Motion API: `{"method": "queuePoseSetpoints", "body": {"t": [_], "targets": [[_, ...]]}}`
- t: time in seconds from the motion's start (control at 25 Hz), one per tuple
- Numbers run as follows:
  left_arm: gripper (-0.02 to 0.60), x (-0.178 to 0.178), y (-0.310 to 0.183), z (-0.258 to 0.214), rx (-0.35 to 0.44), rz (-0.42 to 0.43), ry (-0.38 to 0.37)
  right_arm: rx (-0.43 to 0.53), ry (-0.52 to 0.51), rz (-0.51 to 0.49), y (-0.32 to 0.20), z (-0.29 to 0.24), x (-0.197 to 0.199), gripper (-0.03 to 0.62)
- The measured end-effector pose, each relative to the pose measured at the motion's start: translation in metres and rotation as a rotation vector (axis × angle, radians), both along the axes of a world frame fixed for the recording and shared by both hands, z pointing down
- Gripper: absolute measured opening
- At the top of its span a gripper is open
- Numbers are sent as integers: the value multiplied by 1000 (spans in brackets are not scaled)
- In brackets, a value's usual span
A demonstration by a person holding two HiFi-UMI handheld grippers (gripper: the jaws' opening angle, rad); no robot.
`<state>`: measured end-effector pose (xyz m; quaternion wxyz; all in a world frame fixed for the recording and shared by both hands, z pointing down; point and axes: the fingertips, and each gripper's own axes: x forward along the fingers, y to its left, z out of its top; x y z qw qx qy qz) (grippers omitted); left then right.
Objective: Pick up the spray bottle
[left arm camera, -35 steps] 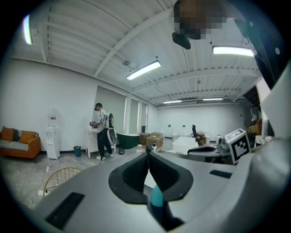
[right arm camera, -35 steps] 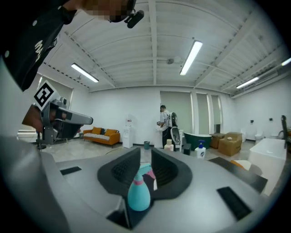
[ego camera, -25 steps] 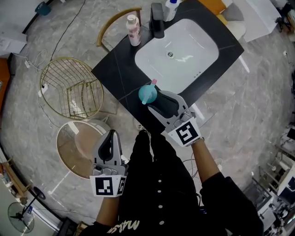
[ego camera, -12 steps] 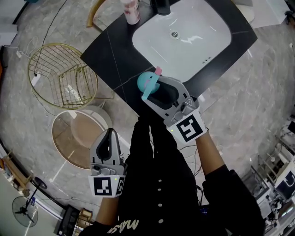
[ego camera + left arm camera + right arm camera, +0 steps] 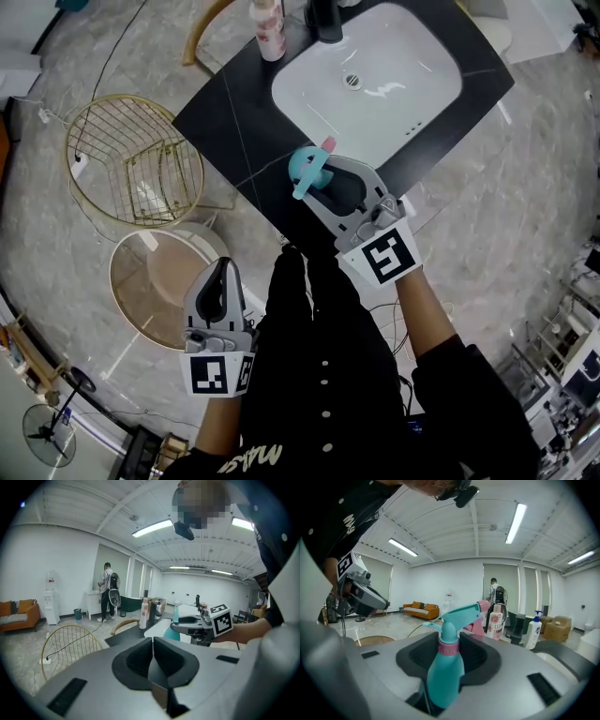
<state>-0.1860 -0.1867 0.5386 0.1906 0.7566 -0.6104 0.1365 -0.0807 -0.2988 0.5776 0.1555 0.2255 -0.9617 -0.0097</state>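
Note:
A teal spray bottle (image 5: pixel 306 169) with a pink nozzle stands at the near edge of the black counter (image 5: pixel 234 122), beside the white sink (image 5: pixel 375 84). My right gripper (image 5: pixel 319 180) reaches it from the near side, and its jaws are closing on it. In the right gripper view the bottle (image 5: pixel 445 677) stands upright between the jaws of the right gripper (image 5: pixel 449 641), and the pads meet its body on both sides. My left gripper (image 5: pixel 223 267) hangs low at the left over the floor. The left gripper (image 5: pixel 153 641) is shut with nothing in it.
A pink lotion bottle (image 5: pixel 267 23) and a dark faucet (image 5: pixel 323 19) stand at the counter's far end. Left of the counter are a gold wire chair (image 5: pixel 136 159) and a round stool (image 5: pixel 159 281). Far off in the room stands a person (image 5: pixel 108 590).
The right jaws have drawn in around the spray bottle. The left gripper has sunk a little. The head view has shifted slightly.

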Motion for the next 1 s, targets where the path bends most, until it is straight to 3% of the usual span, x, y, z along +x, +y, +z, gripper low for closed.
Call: {"method": "queuePoseSetpoints", "body": {"t": [0.16, 0.32, 0.68, 1.0], "targets": [[17, 1, -13, -27, 56, 3, -9, 28, -25, 57, -6, -37, 12, 132], [17, -1, -37, -62, 145, 0, -10, 52, -143, 184, -22, -91, 28, 132], [17, 15, -67, -139, 304, 63, -2, 140, -195, 325, -16, -199, 63, 132], [17, 26, -84, -195, 425, 98, 16, 188, -218, 408, 2, -251, 92, 130]]}}
